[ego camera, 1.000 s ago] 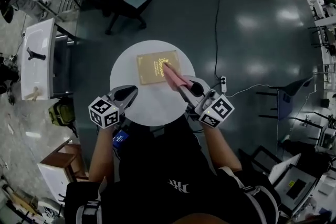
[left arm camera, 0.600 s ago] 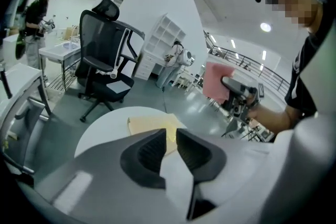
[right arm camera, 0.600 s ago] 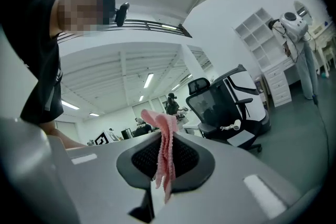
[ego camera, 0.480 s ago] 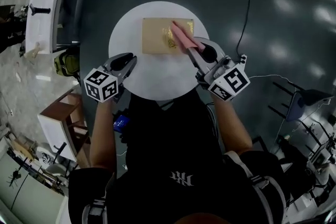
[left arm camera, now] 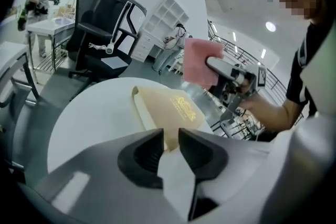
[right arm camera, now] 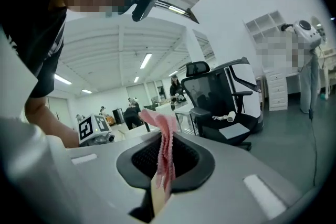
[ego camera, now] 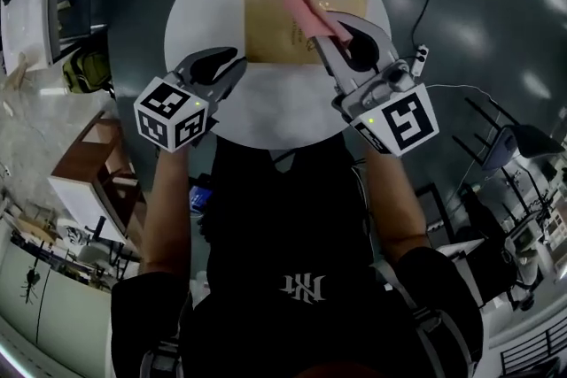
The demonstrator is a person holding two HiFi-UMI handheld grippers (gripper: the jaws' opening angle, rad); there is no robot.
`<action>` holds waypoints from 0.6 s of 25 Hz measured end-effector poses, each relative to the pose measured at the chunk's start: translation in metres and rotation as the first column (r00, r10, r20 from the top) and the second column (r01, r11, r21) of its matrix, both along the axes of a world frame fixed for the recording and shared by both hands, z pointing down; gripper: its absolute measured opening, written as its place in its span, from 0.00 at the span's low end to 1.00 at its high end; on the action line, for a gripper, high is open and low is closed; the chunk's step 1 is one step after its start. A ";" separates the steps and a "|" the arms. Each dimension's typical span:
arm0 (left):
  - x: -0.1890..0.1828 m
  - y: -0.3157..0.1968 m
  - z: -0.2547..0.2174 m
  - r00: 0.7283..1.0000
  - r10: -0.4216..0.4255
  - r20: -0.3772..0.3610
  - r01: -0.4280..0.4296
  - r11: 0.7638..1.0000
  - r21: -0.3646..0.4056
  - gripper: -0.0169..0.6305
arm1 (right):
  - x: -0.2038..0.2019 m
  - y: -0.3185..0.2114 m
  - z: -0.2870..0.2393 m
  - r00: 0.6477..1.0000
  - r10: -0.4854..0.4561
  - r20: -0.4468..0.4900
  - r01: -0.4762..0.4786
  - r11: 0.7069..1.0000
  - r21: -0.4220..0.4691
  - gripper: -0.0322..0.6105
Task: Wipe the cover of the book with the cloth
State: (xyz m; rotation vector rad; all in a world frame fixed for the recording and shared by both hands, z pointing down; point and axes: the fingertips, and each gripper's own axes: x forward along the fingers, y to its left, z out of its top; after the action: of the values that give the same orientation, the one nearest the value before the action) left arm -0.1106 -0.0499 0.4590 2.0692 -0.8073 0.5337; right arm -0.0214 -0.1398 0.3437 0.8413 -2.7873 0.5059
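Head view: the book [ego camera: 270, 22] lies flat on the table [ego camera: 199, 4] just ahead of both tongs. The right tongs [ego camera: 330, 29] reach over its near edge, the cloth [ego camera: 299, 4] running forward across the cover, and the left tongs [ego camera: 232, 71] sit just short of its near left corner. Left gripper view: our jaws stand a sliver apart, empty, and the cloth looks lifted off the cover. Right gripper view: jaws clamped on the cloth; we judge wiping mid-course, strokes left to do.

One book [ego camera: 266, 24], one cloth [ego camera: 301, 3], one round table [ego camera: 205, 13], and two tools: left tool [ego camera: 237, 71], right tool [ego camera: 335, 20].
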 end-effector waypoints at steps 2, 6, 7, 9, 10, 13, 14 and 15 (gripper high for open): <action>-0.005 0.000 0.016 1.000 -0.013 -0.018 0.012 1.000 -0.023 0.16 | -0.018 0.000 0.022 0.997 -0.034 -0.065 0.035 0.999 0.017 0.07; -0.003 0.000 0.033 0.999 -0.009 -0.030 0.008 0.999 -0.042 0.17 | -0.038 -0.005 0.052 0.975 -0.095 -0.203 0.111 0.991 0.068 0.07; -0.001 0.000 0.035 0.999 -0.006 -0.034 0.005 0.999 -0.045 0.17 | -0.039 -0.006 0.058 0.962 -0.112 -0.250 0.135 0.988 0.076 0.07; 0.005 -0.001 0.038 0.999 -0.004 -0.047 0.002 0.999 -0.046 0.16 | -0.040 -0.009 0.073 0.929 -0.136 -0.343 0.175 0.981 0.085 0.07; 0.008 -0.001 0.038 0.999 -0.003 -0.054 0.000 0.999 -0.045 0.16 | -0.042 -0.010 0.079 0.914 -0.141 -0.381 0.190 0.977 0.094 0.07; 0.011 0.002 0.038 0.999 0.016 -0.049 -0.018 0.999 -0.031 0.17 | -0.053 -0.009 0.093 0.862 -0.162 -0.481 0.254 0.958 0.133 0.07; 0.011 0.003 0.038 0.999 0.024 -0.042 -0.026 0.999 -0.028 0.17 | -0.058 -0.009 0.098 0.846 -0.169 -0.506 0.279 0.948 0.150 0.07; 0.012 0.003 0.039 0.999 0.031 -0.036 -0.032 0.999 -0.029 0.16 | -0.063 -0.009 0.102 0.832 -0.176 -0.527 0.301 0.940 0.161 0.07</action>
State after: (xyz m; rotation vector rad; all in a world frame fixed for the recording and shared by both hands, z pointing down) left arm -0.0989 -0.0468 0.4983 2.0615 -0.7431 0.5218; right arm -0.0842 -0.1489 0.4457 0.5433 -2.4245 -0.0944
